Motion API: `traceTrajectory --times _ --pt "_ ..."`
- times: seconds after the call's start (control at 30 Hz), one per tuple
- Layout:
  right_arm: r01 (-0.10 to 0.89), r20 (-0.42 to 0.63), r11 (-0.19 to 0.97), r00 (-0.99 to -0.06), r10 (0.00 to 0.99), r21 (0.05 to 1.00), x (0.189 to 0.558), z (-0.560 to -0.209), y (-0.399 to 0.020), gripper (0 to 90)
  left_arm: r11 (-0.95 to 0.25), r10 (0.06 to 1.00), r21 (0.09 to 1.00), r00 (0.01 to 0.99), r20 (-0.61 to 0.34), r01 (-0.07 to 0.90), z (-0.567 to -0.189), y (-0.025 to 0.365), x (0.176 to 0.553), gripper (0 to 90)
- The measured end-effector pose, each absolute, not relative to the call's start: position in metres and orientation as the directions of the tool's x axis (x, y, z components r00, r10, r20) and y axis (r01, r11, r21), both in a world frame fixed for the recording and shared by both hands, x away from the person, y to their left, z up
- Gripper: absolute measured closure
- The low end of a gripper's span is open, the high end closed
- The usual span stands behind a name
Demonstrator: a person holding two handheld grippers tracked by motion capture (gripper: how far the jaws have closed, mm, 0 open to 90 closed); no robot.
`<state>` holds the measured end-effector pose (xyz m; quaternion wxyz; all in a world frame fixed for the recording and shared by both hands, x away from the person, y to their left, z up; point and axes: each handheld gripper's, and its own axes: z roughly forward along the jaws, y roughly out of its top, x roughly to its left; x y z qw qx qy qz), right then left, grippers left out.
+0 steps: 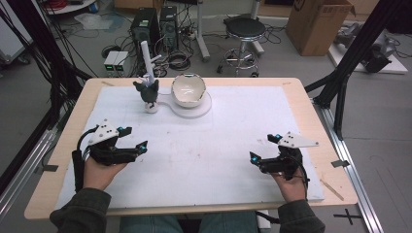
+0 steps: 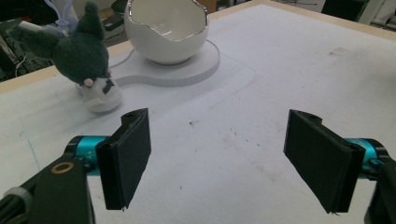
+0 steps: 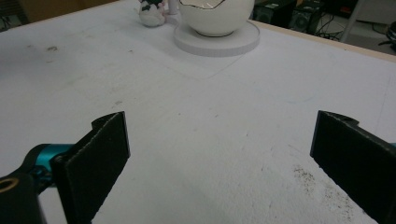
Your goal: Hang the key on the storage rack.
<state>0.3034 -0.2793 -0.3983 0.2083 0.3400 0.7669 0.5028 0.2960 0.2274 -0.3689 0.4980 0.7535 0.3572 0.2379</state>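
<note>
**Both hand-held grippers empty, the work not yet begun**

Nearest the person, the left hand-held gripper point(image 1: 134, 138) and the right hand-held gripper point(image 1: 265, 147) hover over the white-covered surface point(image 1: 204, 145), one toward each side and well apart. In each gripper view the two black jaws stand wide with only bare, lightly speckled covering between them; neither has hold of anything.

Farther off, toward the far edge and left of centre, stands the small dark grey-green plush toy point(image 2: 81, 53), upright on a pale rounded base point(image 2: 100, 98). A thin white post point(image 1: 146, 58) rises just behind it. Just beside the toy, to its right in the high view, a glossy white bowl shaped like a cracked eggshell point(image 2: 166, 39) sits on a flat round white stand point(image 2: 187, 70).

Judging from this layout, nothing has been grasped or shifted so far. The left hand-held gripper points toward the toy, so a reach across the open stretch, a grasp and whatever placing follows all appear to remain.
</note>
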Motion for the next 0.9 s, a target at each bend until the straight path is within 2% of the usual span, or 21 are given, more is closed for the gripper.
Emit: traceTrajectory --times 0.9 --pt "0.327 0.024 0.273 -0.679 0.734 0.905 0.305 -0.402 -0.278 3.9 -0.248 0.783 0.921 0.622 0.007 0.302 -0.384 0.237 0.270 19.8"
